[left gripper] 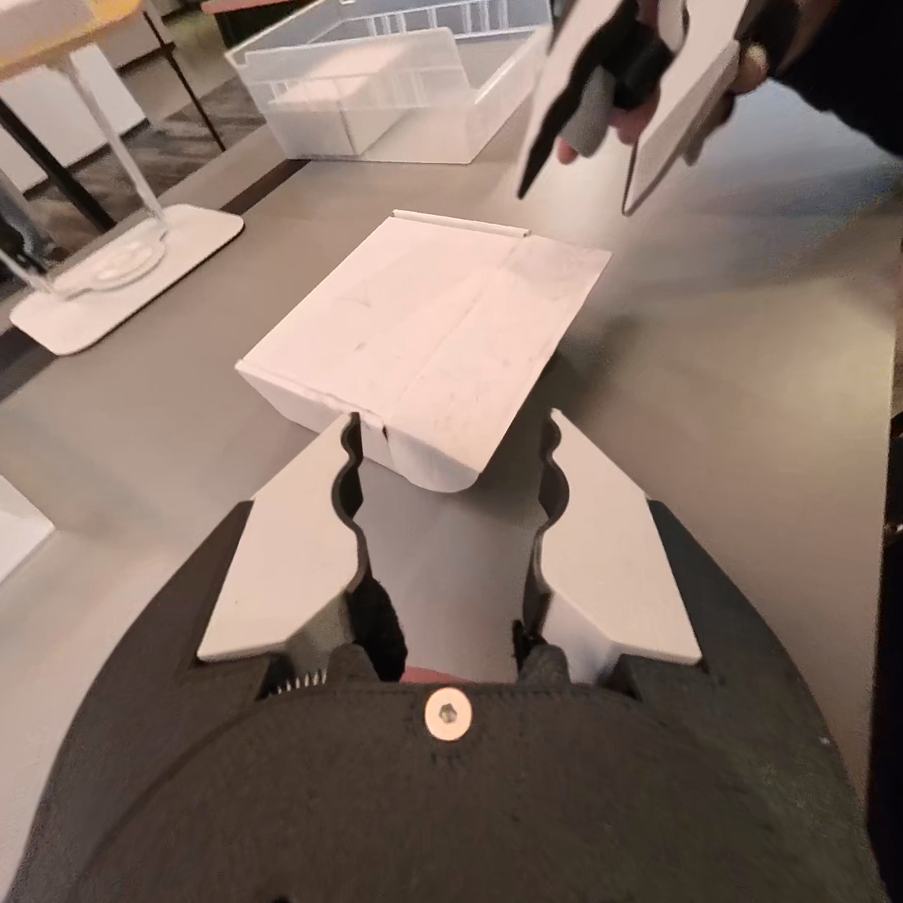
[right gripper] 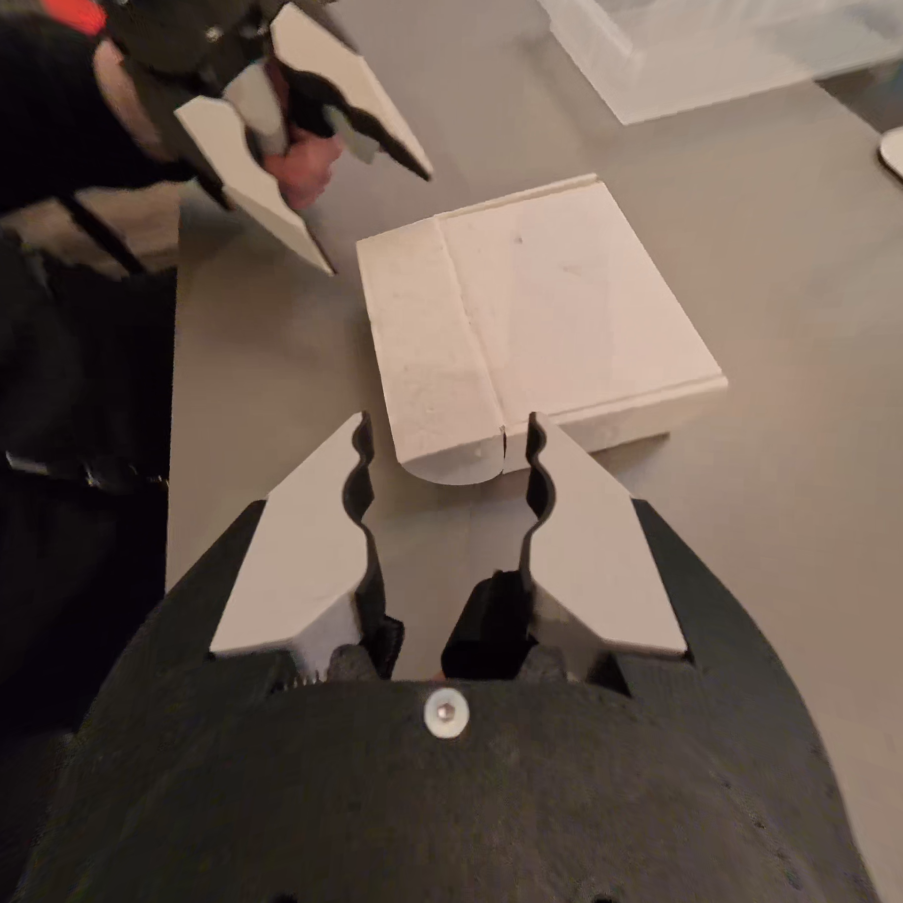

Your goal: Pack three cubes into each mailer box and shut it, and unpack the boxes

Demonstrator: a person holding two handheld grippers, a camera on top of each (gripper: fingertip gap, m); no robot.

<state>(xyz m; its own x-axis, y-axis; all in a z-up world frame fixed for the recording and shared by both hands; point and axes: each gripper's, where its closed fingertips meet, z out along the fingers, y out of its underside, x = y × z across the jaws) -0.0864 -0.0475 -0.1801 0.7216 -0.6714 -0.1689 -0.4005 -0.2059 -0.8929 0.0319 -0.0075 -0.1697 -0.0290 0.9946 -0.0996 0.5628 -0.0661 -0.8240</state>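
A white mailer box [left gripper: 420, 337] lies on the grey table with its lid down; its front flap hangs loose over one side. It also shows in the right wrist view [right gripper: 537, 322]. My left gripper [left gripper: 452, 418] is open and empty, its tips just short of the box's near corner. My right gripper [right gripper: 447, 420] is open and empty, its tips at the rounded flap corner of the box. Each gripper also shows in the other's view: the right one [left gripper: 576, 200] and the left one [right gripper: 381, 225], above the table beside the box. No cubes are in view.
A clear plastic bin [left gripper: 371, 93] stands at the back of the table, also seen in the right wrist view [right gripper: 708, 53]. A white stand base [left gripper: 122, 278] sits at the left, off the table edge. The table edge [right gripper: 171, 391] runs along the left of the right wrist view.
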